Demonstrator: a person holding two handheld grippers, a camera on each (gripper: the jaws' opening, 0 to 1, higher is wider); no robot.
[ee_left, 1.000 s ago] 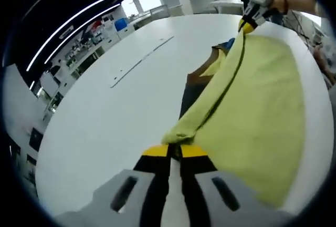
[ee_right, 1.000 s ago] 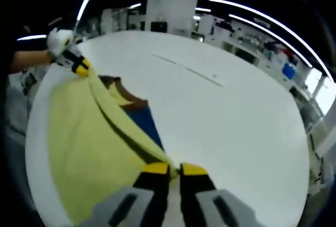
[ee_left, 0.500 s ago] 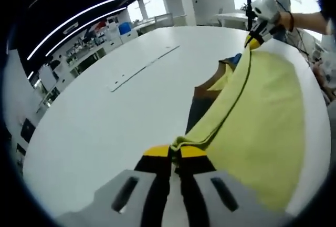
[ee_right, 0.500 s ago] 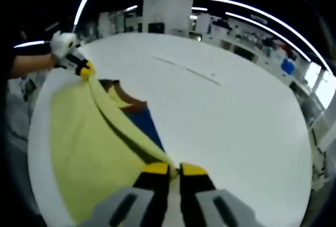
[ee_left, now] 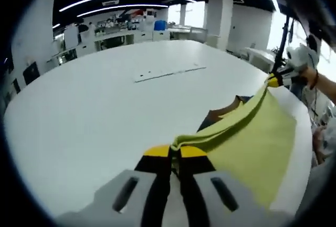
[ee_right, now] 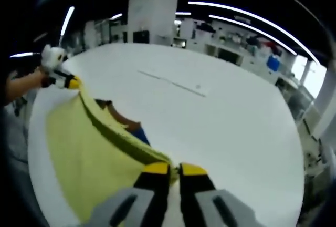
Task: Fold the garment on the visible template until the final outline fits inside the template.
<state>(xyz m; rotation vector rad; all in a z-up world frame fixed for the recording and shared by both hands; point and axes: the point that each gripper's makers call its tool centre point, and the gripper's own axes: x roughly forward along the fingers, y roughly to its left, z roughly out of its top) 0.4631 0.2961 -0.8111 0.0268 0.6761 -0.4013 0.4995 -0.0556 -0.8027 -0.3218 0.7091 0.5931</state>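
Yellow garment (ee_left: 247,143) lifted off white table (ee_left: 79,111), stretched between grippers. Left gripper (ee_left: 176,151) clamped on one corner, right gripper (ee_right: 174,169) pinching other. Soft, light, droopy; corner hold seems best.

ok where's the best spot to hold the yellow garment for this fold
At the two ends of its lifted edge, as now: left gripper and right gripper each pinch a corner of the yellow garment, approaching from the person's side. The taut edge between them keeps the fold straight.

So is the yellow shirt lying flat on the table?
No, both grippers, left and right, hold the shirt by an edge, stretched taut and lifted over the table.
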